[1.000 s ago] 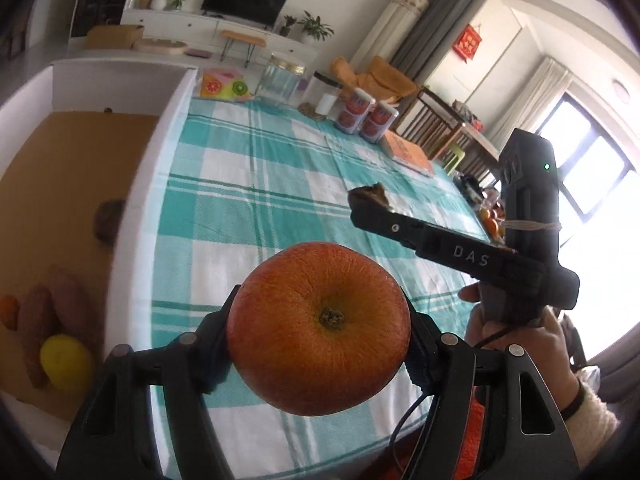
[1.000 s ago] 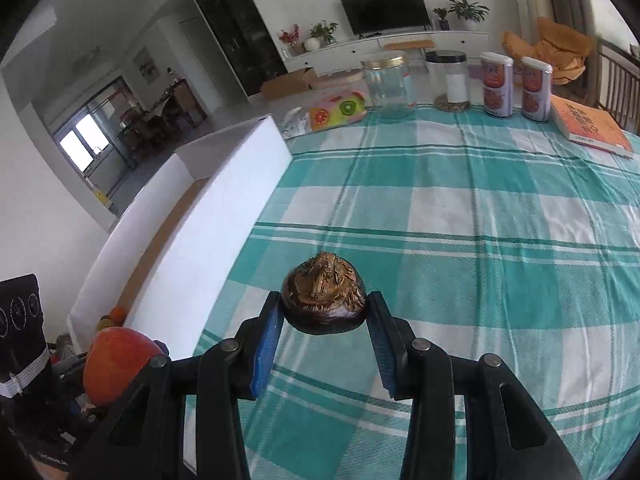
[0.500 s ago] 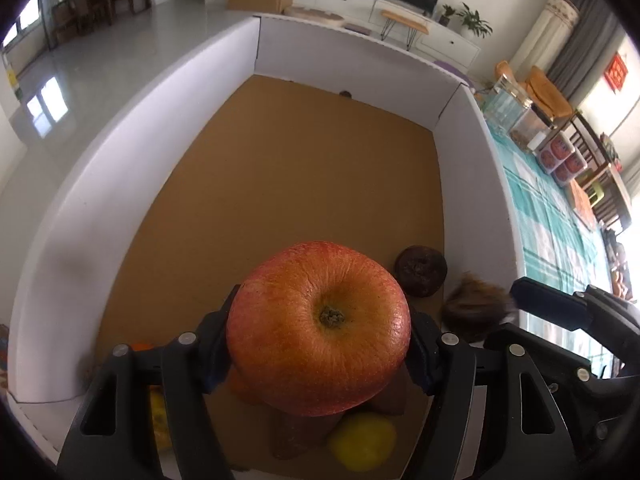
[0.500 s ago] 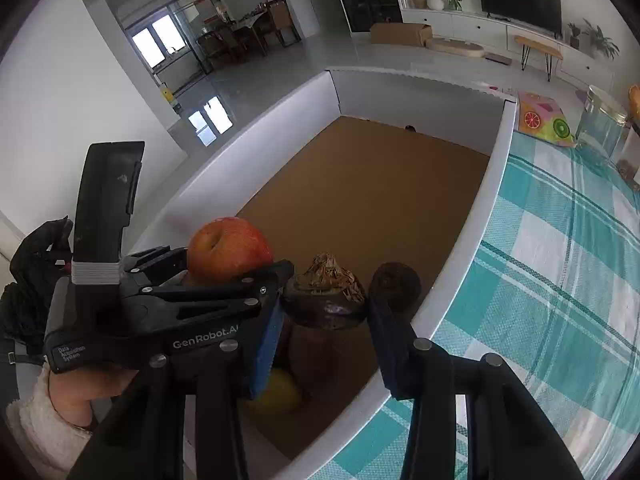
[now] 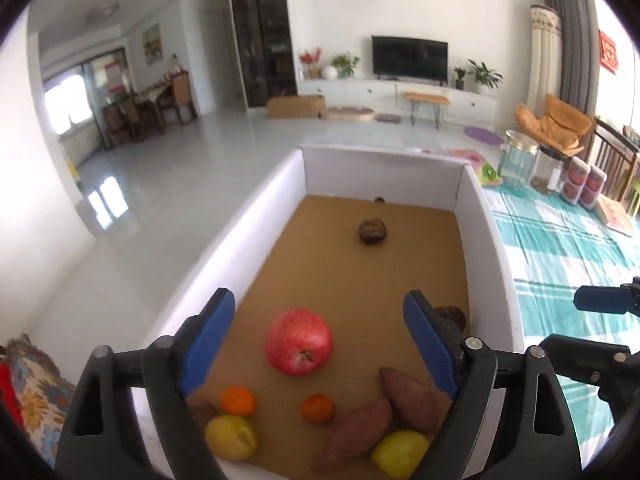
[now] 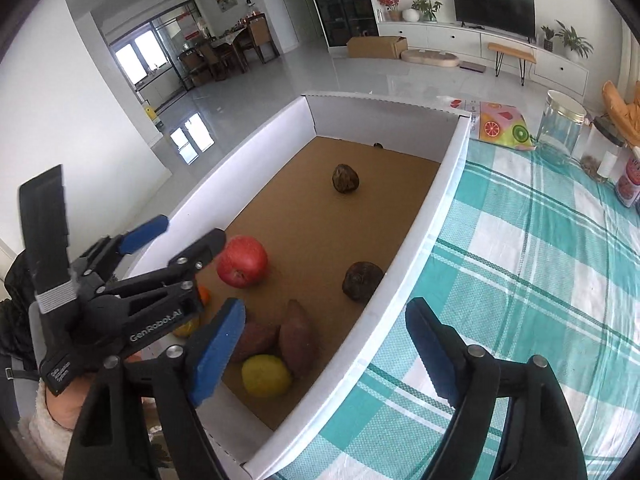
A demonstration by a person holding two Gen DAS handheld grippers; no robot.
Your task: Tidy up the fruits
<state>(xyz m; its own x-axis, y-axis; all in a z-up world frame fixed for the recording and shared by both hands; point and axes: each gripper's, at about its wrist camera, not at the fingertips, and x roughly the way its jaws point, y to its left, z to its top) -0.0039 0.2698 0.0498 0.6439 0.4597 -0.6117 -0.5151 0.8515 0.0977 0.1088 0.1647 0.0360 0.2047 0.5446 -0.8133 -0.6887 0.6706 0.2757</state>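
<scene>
Both blue-padded grippers, left point(image 5: 316, 350) and right point(image 6: 326, 346), hang with fingers spread apart and empty over the white-walled cardboard box point(image 6: 420, 216), where the round red apple point(image 5: 298, 346) rests directly below and between the left fingers.

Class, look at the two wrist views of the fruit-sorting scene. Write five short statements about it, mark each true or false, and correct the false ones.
1. The left tool is clamped on the red apple. False: its fingers stand apart and the apple lies on the box floor.
2. The right tool is open and holds nothing. True.
3. Two lemons lie at the near end of the white box. True.
4. The sweet potatoes lie on the checked tablecloth. False: they lie inside the box.
5. The glass jar stands inside the box. False: it stands on the tablecloth, outside it.
</scene>
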